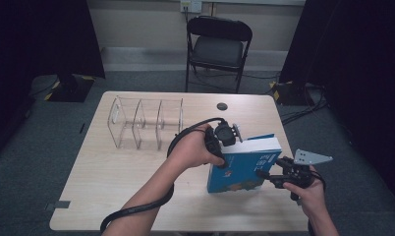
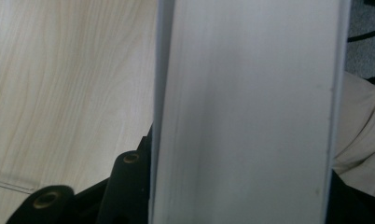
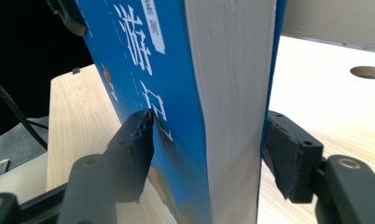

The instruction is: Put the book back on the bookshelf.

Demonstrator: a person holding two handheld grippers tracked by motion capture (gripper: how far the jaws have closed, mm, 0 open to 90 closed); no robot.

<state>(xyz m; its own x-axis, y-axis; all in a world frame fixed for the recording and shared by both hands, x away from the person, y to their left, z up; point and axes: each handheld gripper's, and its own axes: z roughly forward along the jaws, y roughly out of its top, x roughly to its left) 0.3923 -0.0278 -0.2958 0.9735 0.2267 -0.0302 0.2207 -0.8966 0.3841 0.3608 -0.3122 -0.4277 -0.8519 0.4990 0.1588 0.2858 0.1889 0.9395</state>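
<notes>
Wood table (image 1: 112,182) at the frame's lower middle carries our blue book (image 1: 244,167) on edge right of centre, our left gripper (image 1: 220,142) clamping its upper left edge while our right gripper (image 1: 274,173) grips the book's right edge, a pad pressing either cover.

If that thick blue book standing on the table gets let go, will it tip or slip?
The blue book stands on edge, so it may tip if released. Its glossy cover looks slippery. The thick page block suggests it is fairly heavy and stiff.
</notes>
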